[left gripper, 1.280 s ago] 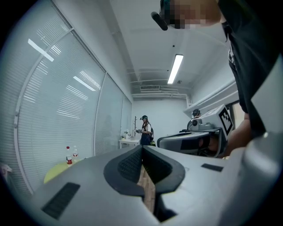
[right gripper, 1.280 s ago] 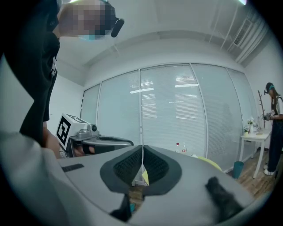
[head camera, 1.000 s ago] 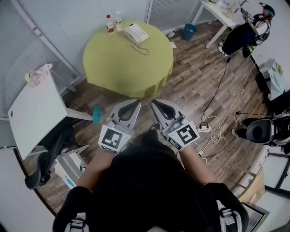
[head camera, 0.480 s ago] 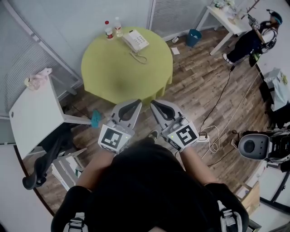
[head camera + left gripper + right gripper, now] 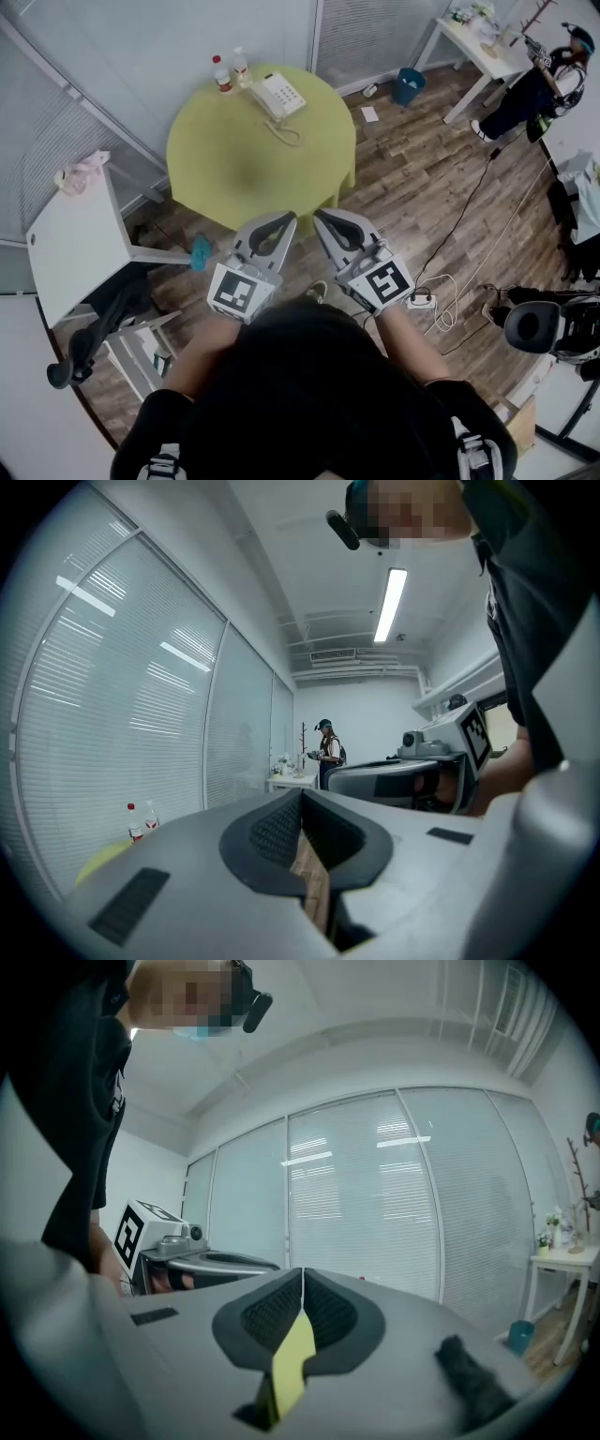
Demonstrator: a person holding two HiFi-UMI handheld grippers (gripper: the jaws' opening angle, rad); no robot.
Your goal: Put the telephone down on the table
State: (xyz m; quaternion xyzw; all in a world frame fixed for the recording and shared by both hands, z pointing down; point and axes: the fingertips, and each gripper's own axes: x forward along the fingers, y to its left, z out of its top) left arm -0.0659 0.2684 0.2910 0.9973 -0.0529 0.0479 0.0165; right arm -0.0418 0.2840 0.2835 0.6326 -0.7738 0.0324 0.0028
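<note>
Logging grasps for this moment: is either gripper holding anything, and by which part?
Nothing is held. The left gripper and the right gripper both have their jaws together on nothing; the telephone lies on the green table, apart from both.

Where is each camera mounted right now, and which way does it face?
Head view: on the person's head, looking steeply down at the left gripper, right gripper, forearms and torso; table with telephone beyond.
Left gripper view: on that gripper, level along its shut jaws toward blinds; torso at right.
Right gripper view: likewise, shut jaws, facing blinds; torso at left.
Shared: each gripper view shows the other gripper.
</note>
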